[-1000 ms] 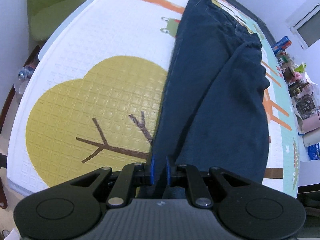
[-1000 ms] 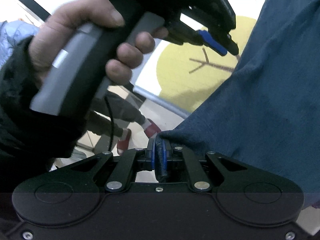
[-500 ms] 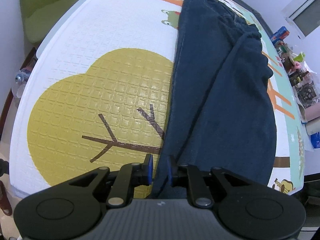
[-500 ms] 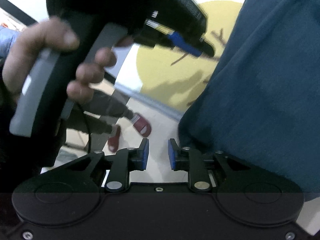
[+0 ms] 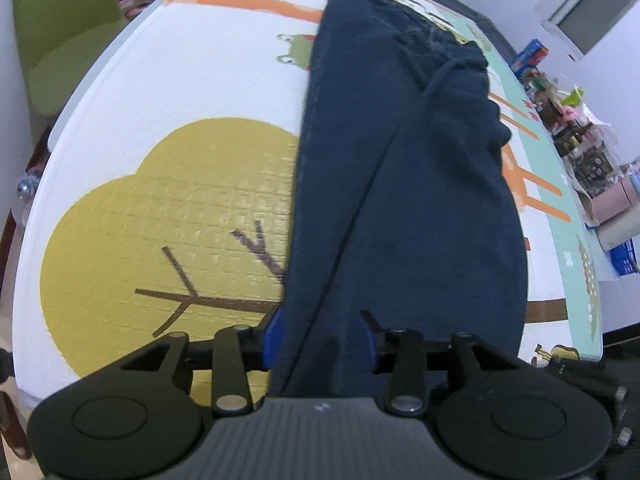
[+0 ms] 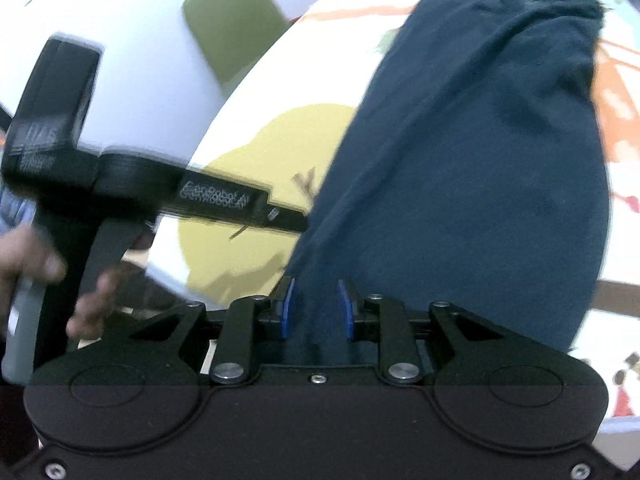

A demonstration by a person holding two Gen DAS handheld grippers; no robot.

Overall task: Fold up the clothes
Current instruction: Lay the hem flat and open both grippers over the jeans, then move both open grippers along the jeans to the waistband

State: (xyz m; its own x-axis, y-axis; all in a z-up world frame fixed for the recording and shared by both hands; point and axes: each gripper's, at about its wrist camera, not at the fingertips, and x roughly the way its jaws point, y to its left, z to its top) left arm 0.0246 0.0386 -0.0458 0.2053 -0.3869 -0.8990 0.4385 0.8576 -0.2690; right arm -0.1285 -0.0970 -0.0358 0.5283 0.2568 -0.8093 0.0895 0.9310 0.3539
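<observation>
Trousers lie lengthwise on the mat, running from six toward twelve o'clock; left gripper and right gripper jaws are opening, apart, fabric between them.

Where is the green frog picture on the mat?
In the left wrist view, the green frog picture sits upper centre on the white mat, just left of the dark blue trousers.

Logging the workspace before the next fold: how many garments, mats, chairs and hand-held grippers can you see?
Dark blue trousers: 1
Printed play mat: 1
Green chair: 1
Hand-held grippers: 2, the left hand-held gripper and the right hand-held gripper, both opening over the cloth
Total: 5
</observation>
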